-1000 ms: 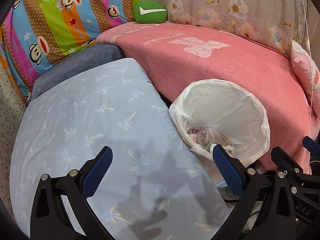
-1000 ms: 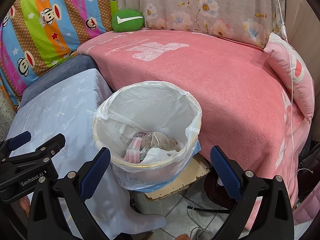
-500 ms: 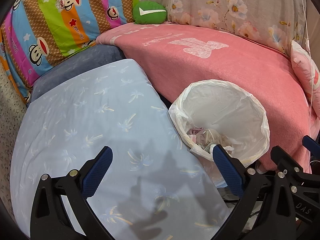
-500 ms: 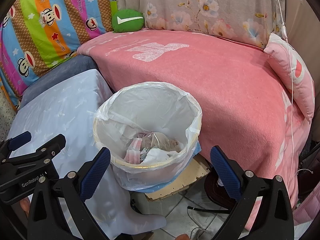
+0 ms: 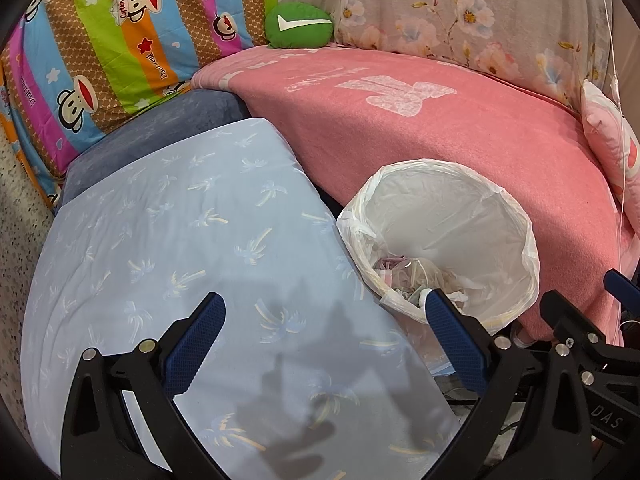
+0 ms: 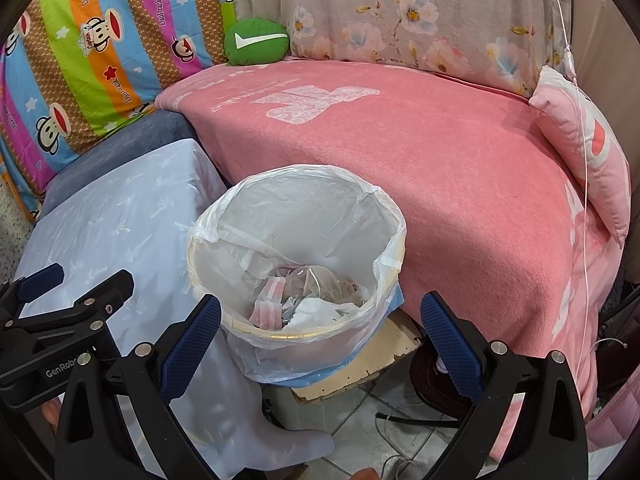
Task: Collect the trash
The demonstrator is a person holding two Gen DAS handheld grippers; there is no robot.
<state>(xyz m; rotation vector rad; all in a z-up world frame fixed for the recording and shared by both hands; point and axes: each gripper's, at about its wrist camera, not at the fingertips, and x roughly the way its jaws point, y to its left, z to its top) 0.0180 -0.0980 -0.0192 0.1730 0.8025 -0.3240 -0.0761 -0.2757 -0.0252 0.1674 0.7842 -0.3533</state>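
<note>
A round bin lined with a white plastic bag [image 6: 380, 216] [image 5: 516, 216] stands between the light-blue cloth and the pink sofa. Crumpled paper, pink masks and clear wrap [image 6: 304, 300] [image 5: 404, 280] lie at its bottom. My right gripper [image 6: 320, 336] hangs open just in front of the bin, nothing between its blue pads. My left gripper [image 5: 324, 332] is open and empty over the light-blue cloth, its right finger [image 5: 452, 332] overlapping the bin's near rim. Each gripper shows at the edge of the other's view.
A light-blue cloth with palm prints [image 5: 180, 240] [image 6: 120, 220] covers a table at the left. Behind lies a pink blanket [image 6: 440, 152] [image 5: 400, 128] on the sofa, with a green cushion [image 5: 300, 26] [image 6: 256, 42] and pink pillow [image 6: 588, 152]. Cables and tiles [image 6: 400, 420] lie below.
</note>
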